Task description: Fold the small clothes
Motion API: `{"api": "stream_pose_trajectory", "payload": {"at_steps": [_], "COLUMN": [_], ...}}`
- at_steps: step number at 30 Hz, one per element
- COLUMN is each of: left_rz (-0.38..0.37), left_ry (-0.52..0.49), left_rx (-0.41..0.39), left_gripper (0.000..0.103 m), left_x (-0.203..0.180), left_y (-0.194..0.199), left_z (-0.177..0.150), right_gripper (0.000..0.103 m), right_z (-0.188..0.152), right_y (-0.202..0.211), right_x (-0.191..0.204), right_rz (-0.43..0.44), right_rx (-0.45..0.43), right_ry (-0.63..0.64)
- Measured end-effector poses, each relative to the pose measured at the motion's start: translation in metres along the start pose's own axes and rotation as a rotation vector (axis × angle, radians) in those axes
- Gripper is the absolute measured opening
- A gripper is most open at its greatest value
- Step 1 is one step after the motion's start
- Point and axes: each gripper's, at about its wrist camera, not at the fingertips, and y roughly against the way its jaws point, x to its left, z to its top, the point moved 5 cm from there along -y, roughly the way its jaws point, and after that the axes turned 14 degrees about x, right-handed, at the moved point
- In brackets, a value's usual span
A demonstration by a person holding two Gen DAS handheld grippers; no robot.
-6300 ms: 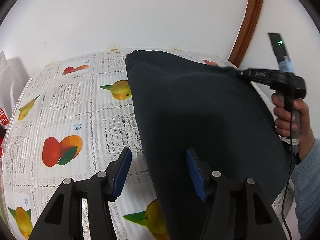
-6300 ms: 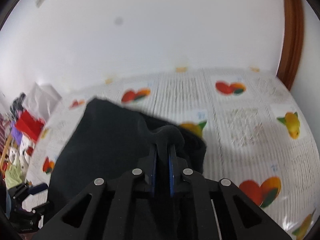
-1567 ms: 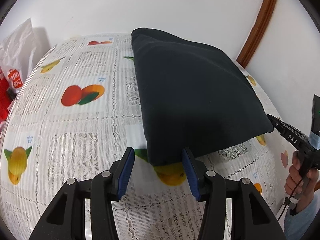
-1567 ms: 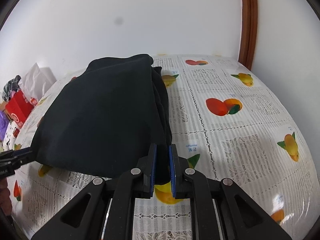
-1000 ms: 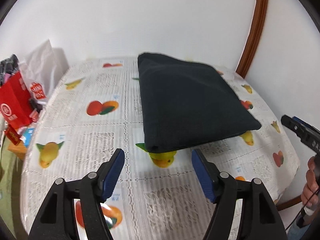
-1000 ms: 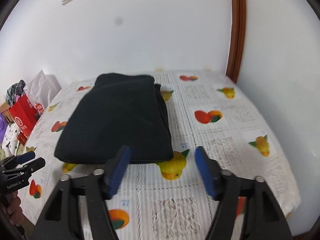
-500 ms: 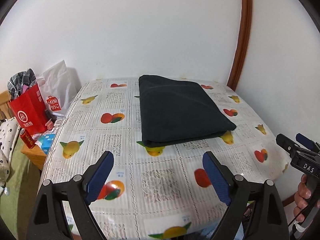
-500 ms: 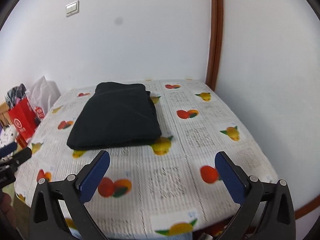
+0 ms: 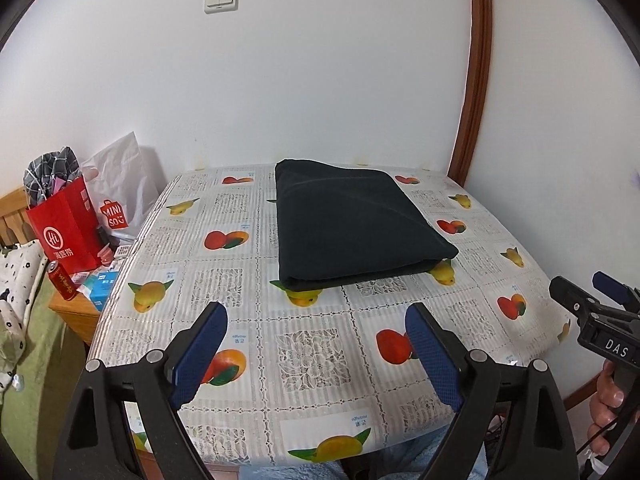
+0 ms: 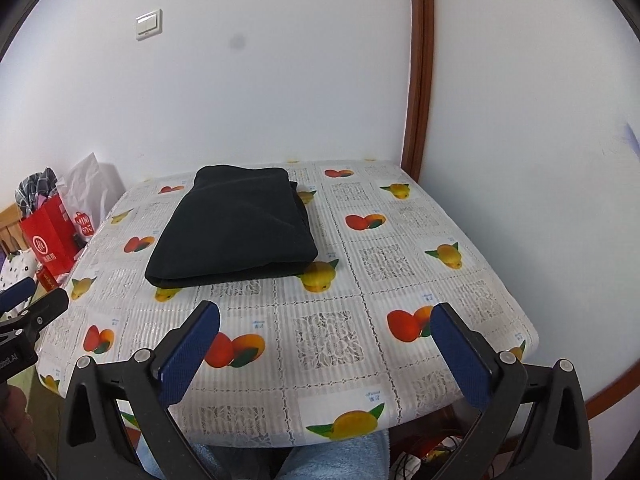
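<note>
A dark folded garment [image 9: 352,224] lies flat in a neat rectangle on the far half of the table, also in the right wrist view [image 10: 236,226]. My left gripper [image 9: 316,354] is open and empty, held back above the table's near edge. My right gripper [image 10: 326,346] is open wide and empty, also back over the near edge. Each gripper shows at the side of the other's view: the right one [image 9: 600,312] and the left one [image 10: 24,312].
The table [image 9: 316,360] has a fruit-print cloth and stands in a corner of white walls. Red and white shopping bags [image 9: 68,224], a red can [image 9: 62,280] and boxes crowd a low stand at the left. A brown door frame [image 9: 472,76] rises at the right.
Both grippers let go of the garment, opened wide and pulled back and up from the table. The folded garment stays flat on the table.
</note>
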Motion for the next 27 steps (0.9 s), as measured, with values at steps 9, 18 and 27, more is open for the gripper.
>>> {"api": "stream_pose_trajectory", "payload": {"at_steps": [9,18,27], "left_rz": [0.000,0.000,0.008], "left_ry": [0.003,0.007,0.009], "left_rx": [0.001,-0.003,-0.003], "left_gripper": [0.090,0.090,0.090], "left_x": [-0.0019,-0.0040,-0.0038], "left_y": [0.0015,0.0032,0.0024], "left_z": [0.0004,0.0018,0.0024], "right_gripper": [0.103,0.103,0.103], "right_z": [-0.0035,-0.0025,-0.0013], "right_y": [0.0033,0.0057,0.0088], "right_x": [-0.0070,-0.0087,-0.0085], "right_rz": [-0.005,-0.004,-0.004], "right_rx": [-0.001,-0.006,-0.013], "right_ry": [-0.012,-0.021,-0.018]}}
